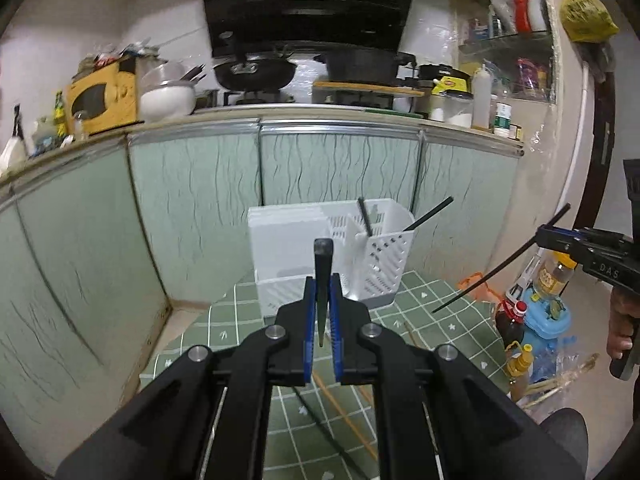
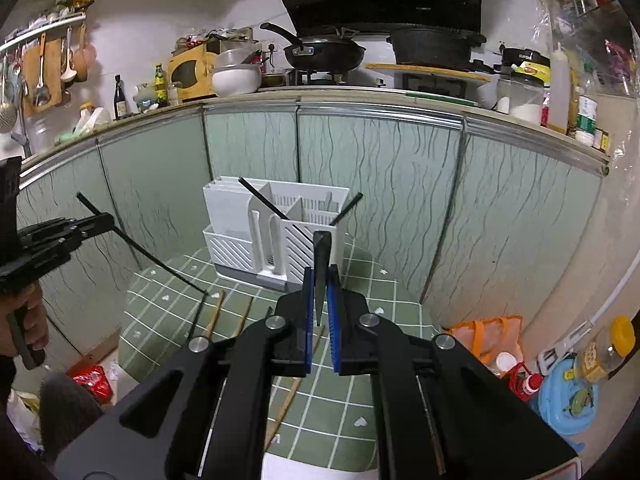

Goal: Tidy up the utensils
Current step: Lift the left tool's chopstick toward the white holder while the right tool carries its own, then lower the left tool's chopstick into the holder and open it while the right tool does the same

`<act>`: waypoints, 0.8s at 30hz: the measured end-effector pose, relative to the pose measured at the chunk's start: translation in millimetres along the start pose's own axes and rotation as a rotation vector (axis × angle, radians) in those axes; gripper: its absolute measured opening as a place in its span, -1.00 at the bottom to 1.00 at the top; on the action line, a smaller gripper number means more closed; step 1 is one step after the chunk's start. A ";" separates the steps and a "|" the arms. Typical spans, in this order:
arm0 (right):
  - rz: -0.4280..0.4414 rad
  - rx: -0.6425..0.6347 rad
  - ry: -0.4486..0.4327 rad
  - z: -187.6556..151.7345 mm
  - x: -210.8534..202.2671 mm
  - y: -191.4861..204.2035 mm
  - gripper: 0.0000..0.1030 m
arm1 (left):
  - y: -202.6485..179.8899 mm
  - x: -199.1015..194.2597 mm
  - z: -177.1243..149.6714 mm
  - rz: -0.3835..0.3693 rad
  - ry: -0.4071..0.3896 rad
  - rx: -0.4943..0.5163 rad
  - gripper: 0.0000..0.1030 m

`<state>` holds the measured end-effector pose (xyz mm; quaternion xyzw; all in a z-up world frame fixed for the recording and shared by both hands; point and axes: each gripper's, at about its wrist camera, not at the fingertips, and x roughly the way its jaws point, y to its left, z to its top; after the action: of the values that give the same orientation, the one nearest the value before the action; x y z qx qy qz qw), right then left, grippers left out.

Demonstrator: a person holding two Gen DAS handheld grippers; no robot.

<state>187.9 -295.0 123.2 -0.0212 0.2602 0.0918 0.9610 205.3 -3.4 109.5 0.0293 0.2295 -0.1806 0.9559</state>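
A white utensil holder [image 1: 328, 252] [image 2: 276, 232] stands at the far end of a green checked table [image 1: 248, 320] [image 2: 360, 304]. Two black chopsticks [image 1: 365, 216] [image 2: 260, 200] lean inside it. My left gripper [image 1: 322, 292] is shut on a black chopstick [image 1: 322, 276], held above the table just in front of the holder; it shows at the left of the right wrist view [image 2: 96, 220]. My right gripper [image 2: 322, 284] is shut on another black chopstick [image 2: 321, 272] in front of the holder; it shows at the right of the left wrist view [image 1: 544, 236].
Several wooden chopsticks [image 2: 214, 316] and a black one [image 2: 198, 316] lie loose on the table. Green cabinet doors [image 1: 192, 216] stand behind the table. Bottles and a blue container [image 2: 568, 396] sit on the floor at the right, with an orange bag [image 2: 484, 332].
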 end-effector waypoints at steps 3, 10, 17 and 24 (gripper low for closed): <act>0.013 -0.002 -0.006 10.7 -0.1 2.1 -0.88 | -10.3 3.2 13.8 -0.029 -0.008 0.011 -0.88; 0.018 -0.013 -0.011 37.5 4.8 5.9 -0.88 | -30.2 19.6 41.7 -0.066 -0.018 0.041 -0.88; 0.025 -0.013 -0.020 66.7 15.5 -0.4 -0.88 | -43.2 33.4 72.9 -0.091 -0.048 0.051 -0.88; 0.028 0.000 -0.037 99.2 24.0 -7.7 -0.88 | -52.3 40.8 107.2 -0.108 -0.091 0.056 -0.88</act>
<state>258.9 -289.8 196.8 -0.0160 0.2426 0.1057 0.9642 266.2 -80.6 188.3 0.0351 0.1819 -0.2395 0.9531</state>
